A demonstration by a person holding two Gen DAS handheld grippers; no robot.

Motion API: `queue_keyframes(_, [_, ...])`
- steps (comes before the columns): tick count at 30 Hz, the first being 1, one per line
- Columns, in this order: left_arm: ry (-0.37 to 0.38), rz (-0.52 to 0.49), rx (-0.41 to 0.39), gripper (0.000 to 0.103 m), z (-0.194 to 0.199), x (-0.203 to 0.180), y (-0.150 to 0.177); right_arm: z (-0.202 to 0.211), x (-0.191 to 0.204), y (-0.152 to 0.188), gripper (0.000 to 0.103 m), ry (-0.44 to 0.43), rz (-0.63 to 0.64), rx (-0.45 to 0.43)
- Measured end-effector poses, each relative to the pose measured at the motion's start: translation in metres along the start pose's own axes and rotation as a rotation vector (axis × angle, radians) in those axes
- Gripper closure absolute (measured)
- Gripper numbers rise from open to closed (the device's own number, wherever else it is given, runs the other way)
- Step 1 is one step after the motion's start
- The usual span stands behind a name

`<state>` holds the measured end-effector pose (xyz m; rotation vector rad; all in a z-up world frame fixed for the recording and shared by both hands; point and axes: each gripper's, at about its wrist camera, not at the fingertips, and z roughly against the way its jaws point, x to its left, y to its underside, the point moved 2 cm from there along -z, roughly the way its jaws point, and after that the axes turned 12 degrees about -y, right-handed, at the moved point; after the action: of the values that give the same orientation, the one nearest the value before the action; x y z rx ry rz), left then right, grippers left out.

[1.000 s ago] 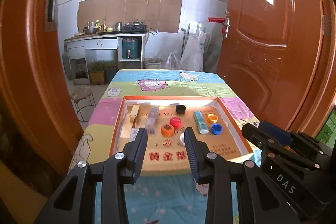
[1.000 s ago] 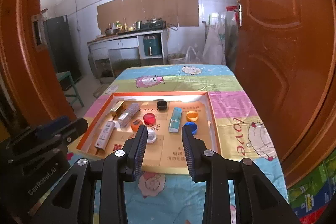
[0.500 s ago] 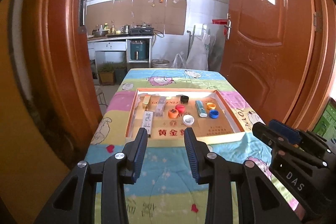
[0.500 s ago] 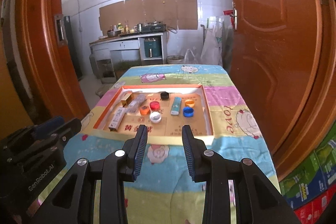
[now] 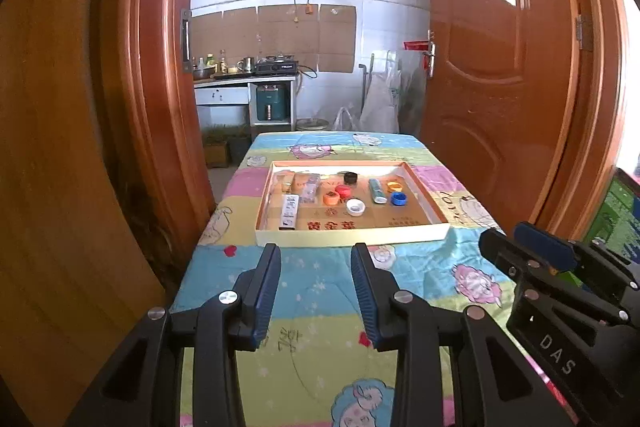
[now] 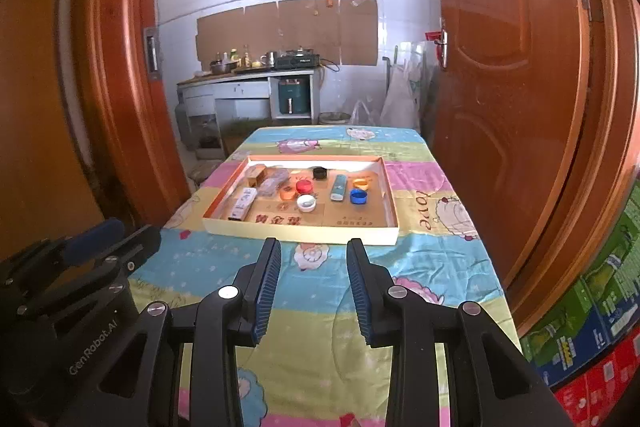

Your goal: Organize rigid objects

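Observation:
A shallow cardboard tray (image 5: 352,238) (image 6: 300,231) with an orange rim lies on a table under a cartoon-print cloth (image 5: 320,287). It holds several bottle caps, among them a white cap (image 5: 355,207) (image 6: 306,203), a blue cap (image 5: 398,199) (image 6: 358,196), a red cap (image 6: 304,185) and a black cap (image 5: 351,177). A teal tube (image 5: 377,190) (image 6: 338,187) and a white box (image 5: 290,211) (image 6: 243,203) lie there too. My left gripper (image 5: 316,253) and my right gripper (image 6: 314,247) hang over the near cloth, short of the tray, both open and empty.
Orange wooden doors (image 5: 500,67) and a door frame (image 5: 152,87) flank the table on both sides. A kitchen counter (image 6: 248,75) with pots stands at the back wall. Green and red cartons (image 6: 592,315) are stacked low on the right.
Both grippers have drawn back from the tray toward the table's near end. The tray looks smaller and farther off. Jaw gaps look the same.

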<state>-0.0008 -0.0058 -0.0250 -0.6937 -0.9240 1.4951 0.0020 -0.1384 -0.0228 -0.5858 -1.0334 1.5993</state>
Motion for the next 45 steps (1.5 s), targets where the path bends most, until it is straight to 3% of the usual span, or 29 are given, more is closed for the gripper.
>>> queue_keyframes(15, [0.025,0.001,-0.043,0.067,0.036,0.006,0.01,0.035,0.012,0.013,0.068,0.007,-0.007,-0.028])
queue_keyframes(45, [0.031,0.001,-0.065,0.067,0.047,0.007,0.014,0.046,0.019,0.018,0.068,-0.006,-0.007,-0.037])
